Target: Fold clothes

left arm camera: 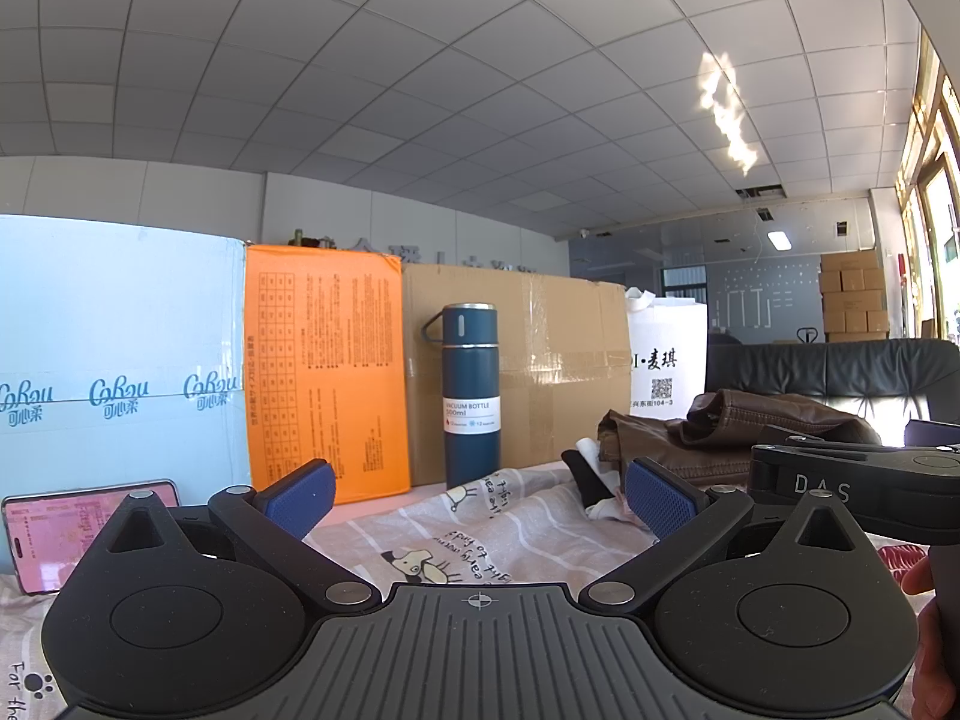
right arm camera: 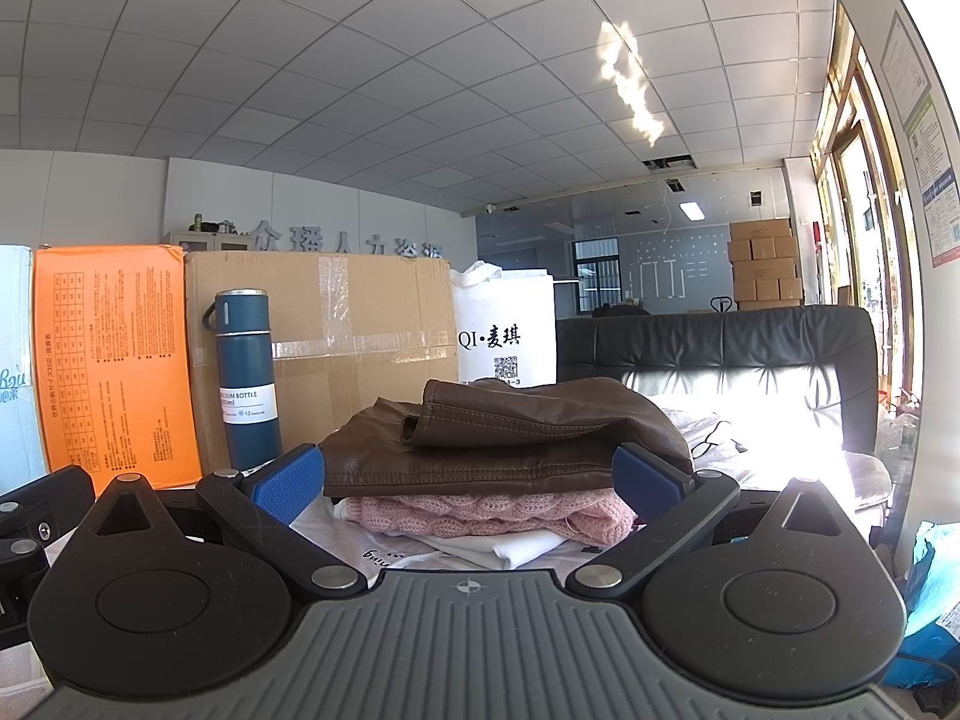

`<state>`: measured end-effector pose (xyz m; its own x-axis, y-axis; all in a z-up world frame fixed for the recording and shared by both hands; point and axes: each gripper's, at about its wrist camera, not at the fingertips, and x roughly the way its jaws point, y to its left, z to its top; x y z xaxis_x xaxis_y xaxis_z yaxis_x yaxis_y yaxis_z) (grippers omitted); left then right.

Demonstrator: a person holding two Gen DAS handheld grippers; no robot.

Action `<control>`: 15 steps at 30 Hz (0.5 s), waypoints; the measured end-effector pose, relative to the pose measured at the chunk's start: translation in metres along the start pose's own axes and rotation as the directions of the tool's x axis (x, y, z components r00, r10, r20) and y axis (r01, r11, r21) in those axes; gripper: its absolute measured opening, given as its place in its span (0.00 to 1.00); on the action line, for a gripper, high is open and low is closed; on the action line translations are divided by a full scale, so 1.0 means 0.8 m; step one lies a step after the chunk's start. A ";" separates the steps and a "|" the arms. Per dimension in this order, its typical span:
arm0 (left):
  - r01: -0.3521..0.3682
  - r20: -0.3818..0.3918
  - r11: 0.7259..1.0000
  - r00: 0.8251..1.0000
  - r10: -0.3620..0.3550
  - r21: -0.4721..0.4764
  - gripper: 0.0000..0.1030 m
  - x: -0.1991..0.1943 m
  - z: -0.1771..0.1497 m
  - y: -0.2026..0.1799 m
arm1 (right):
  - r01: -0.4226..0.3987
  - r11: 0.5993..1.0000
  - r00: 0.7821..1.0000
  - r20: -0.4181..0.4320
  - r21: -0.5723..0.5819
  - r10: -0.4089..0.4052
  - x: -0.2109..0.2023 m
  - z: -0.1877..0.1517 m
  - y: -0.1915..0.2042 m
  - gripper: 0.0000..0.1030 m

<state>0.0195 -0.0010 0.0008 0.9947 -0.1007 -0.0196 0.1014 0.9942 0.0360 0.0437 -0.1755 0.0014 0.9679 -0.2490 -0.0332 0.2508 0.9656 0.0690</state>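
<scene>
Both tools sit low over the bench, which is draped in a pale printed cloth with cartoon dogs. The left tool has its blue-padded jaws spread wide with nothing between them. The right tool is equally wide open and empty, aimed at the stack of clothes just ahead. On top lies a folded brown leather-look jacket, under it a pink cable-knit sweater, then a white garment at the bottom. Whether the pads already brush the jacket's sides is hard to tell through the fisheye.

The jacket looks heavy, stiff and slick, so I'd pinch it at a stitched hem or seam edge. The knit looks soft and stretchy; take a thick bunch. A tall dark-blue vacuum bottle stands behind, easy to topple.
</scene>
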 end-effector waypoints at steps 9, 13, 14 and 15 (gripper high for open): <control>0.000 0.000 1.000 1.000 0.000 0.000 1.00 0.000 0.000 0.000 | 0.000 1.000 1.000 -0.004 -0.002 0.000 -0.001 0.001 0.001 1.00; 0.000 -0.001 1.000 1.000 0.000 0.000 1.00 0.000 0.000 0.000 | 0.000 1.000 1.000 -0.005 -0.003 0.000 -0.001 0.000 0.000 1.00; 0.000 -0.001 1.000 1.000 0.000 -0.001 1.00 0.000 0.000 0.000 | -0.001 1.000 1.000 -0.005 -0.004 0.001 -0.001 0.000 0.000 1.00; 0.000 -0.001 1.000 1.000 0.000 -0.001 1.00 0.000 0.000 0.000 | -0.001 1.000 1.000 -0.006 -0.004 0.001 0.000 0.000 0.000 1.00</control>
<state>0.0195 -0.0013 0.0007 0.9947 -0.1005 -0.0210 0.1012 0.9942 0.0352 0.0437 -0.1750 0.0013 0.9680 -0.2480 -0.0390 0.2501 0.9660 0.0650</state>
